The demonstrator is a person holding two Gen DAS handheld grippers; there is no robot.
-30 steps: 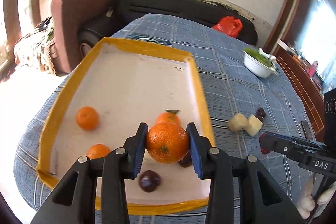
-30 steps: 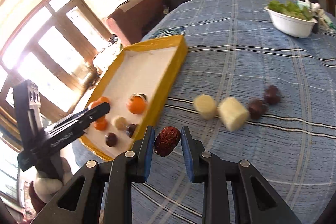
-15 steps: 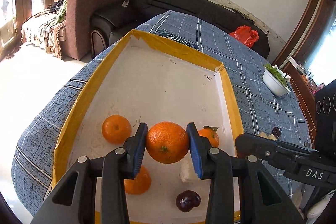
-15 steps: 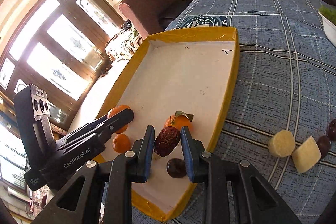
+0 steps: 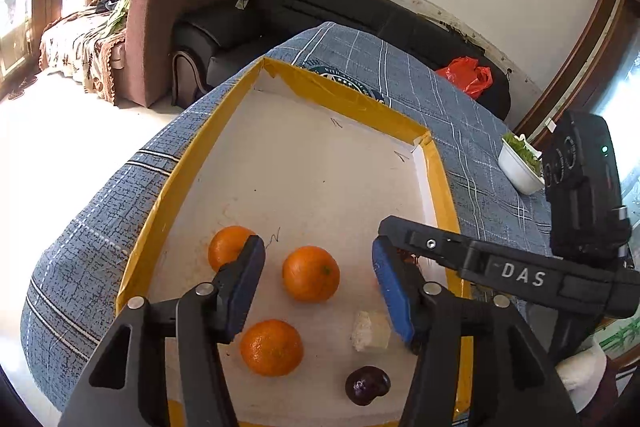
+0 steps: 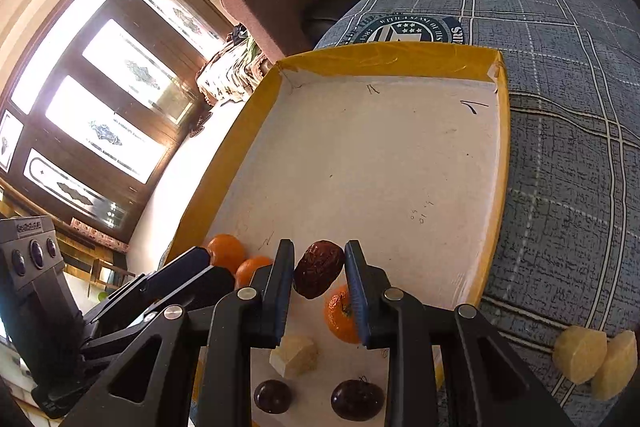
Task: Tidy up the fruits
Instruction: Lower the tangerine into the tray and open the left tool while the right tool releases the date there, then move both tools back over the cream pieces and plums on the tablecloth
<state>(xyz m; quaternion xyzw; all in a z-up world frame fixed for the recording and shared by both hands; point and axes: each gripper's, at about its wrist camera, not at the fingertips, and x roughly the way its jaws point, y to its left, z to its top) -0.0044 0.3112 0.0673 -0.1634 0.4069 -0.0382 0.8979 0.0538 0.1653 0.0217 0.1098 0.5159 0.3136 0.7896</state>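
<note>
A yellow-rimmed white tray (image 5: 160, 195) (image 6: 224, 167) lies on the blue checked cloth. My left gripper (image 5: 318, 279) is open above the tray, with an orange (image 5: 311, 273) lying free on the tray floor between its jaws. Two more oranges (image 5: 271, 347) (image 5: 228, 246) lie near it, with a pale fruit chunk (image 5: 370, 331) and a dark plum (image 5: 366, 385). My right gripper (image 6: 320, 275) is shut on a wrinkled red date (image 6: 319, 269), held over the tray's near end above an orange (image 6: 340, 315), a pale chunk (image 6: 294, 354) and two dark plums (image 6: 354, 399) (image 6: 273, 395).
Two pale fruit chunks (image 6: 580, 353) (image 6: 614, 365) lie on the cloth right of the tray. A white bowl of greens (image 5: 520, 165) stands at the far right. A brown armchair (image 5: 176, 11), a black sofa (image 5: 360, 15) and a red bag (image 5: 466, 77) are beyond the table.
My left gripper has opened and let go of the orange, which now lies on the tray. My right gripper has carried the date further in over the tray.
</note>
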